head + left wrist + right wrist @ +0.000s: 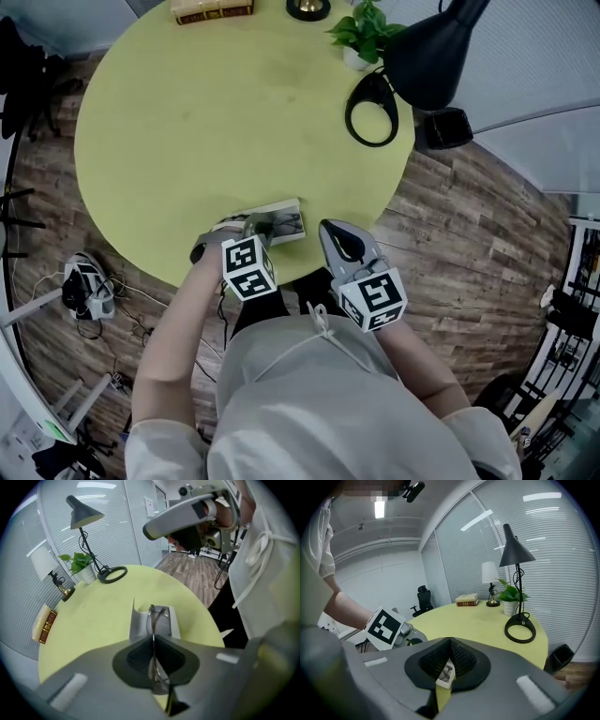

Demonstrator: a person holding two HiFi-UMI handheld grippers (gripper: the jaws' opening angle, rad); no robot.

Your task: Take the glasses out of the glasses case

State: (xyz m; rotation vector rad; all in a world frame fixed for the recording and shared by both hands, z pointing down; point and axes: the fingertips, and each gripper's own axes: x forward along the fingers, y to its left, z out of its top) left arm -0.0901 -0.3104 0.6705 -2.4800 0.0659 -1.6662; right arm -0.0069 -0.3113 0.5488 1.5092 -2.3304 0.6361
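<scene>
Soft, even light is cast by ceiling strips (pixel 378 509); gripper views are warped, dark-edged; the left gripper (pixel 153 641) is seen blurred.

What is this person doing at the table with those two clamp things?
A person at a round yellow-green table holds a pair of tongs in each hand and is getting glasses out of their case. The left tongs are shut on the thin metal glasses, right over the open glasses case near the table's edge. I cannot tell whether the glasses are clear of the case. The right tongs are shut and empty, held beside the case without touching it.
</scene>
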